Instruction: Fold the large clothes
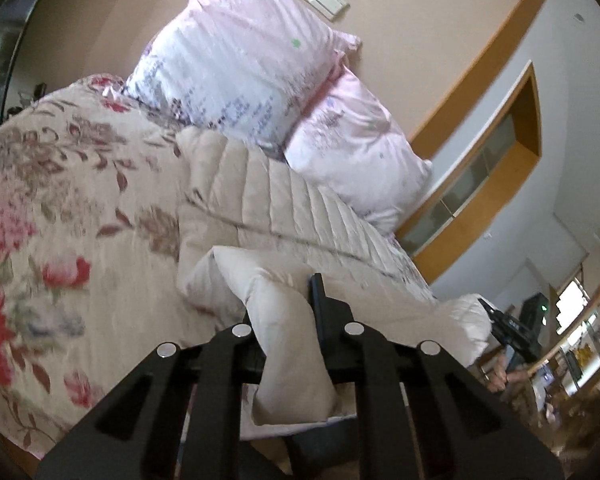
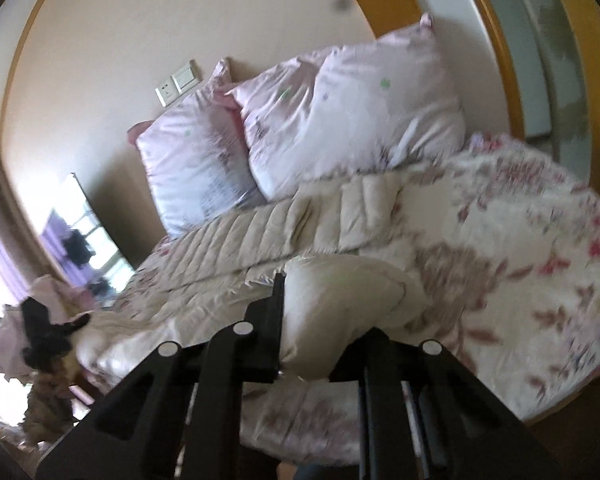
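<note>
- Fingers of the left gripper are narrow and pinch a puffy beige fold of the jacket; the cloth bulges out above and below the pinch.
- Fingers of the right gripper are also narrow and clamp another thick fold of the same jacket. One finger is plain to see, the other is mostly covered by the cloth.
- Each gripper shows small in the other's view, at the far end of the held edge: the right one and the left one.
- The jacket is a quilted, padded garment. It lies across the bed on the flowered cover, with its near edge lifted between the two grippers and its far part resting flat just before the two pink pillows.
- Judgement on handling: it looks light but bulky, very soft, with a smooth shell that may slip. The padding compresses, so a shallow pinch could slide off.
- Better to hold deep, at a seam or hem, with both grips well apart on the same edge, so the panel hangs evenly when it is carried over for the fold.
- The picture is blurred, so zipper and sleeves I cannot tell.
</note>
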`<state>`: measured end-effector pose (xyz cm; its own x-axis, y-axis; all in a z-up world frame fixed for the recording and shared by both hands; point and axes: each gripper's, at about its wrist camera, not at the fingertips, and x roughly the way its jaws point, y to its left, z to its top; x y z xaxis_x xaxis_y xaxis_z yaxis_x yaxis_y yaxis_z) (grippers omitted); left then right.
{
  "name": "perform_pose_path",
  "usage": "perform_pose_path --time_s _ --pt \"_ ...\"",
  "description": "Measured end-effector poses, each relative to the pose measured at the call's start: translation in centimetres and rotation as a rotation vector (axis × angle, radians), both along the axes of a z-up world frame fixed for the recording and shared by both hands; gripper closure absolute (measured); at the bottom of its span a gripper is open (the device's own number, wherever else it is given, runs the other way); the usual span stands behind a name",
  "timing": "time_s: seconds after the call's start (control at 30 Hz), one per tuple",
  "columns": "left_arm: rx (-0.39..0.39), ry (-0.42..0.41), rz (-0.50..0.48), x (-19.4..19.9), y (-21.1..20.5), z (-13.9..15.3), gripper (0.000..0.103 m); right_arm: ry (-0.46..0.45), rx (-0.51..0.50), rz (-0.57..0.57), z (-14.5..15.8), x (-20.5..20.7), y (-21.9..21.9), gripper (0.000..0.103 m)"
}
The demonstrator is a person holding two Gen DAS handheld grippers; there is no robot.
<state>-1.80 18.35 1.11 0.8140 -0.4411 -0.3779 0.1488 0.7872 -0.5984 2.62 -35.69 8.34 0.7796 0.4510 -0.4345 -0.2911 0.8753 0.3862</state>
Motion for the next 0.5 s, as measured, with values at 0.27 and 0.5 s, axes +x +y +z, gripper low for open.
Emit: perform_pose_path --time_s 0.27,0.5 --pt "0.057 0.013 0.08 4.3 0.3 1.4 0.091 -0.126 -0.08 -0.124 2.2 2.5 1.7 0.089" --pt "0.083 0.007 0.099 8.7 1.2 3.4 0.091 -0.243 -0.194 -0.169 4.4 5.1 4.3 0.089"
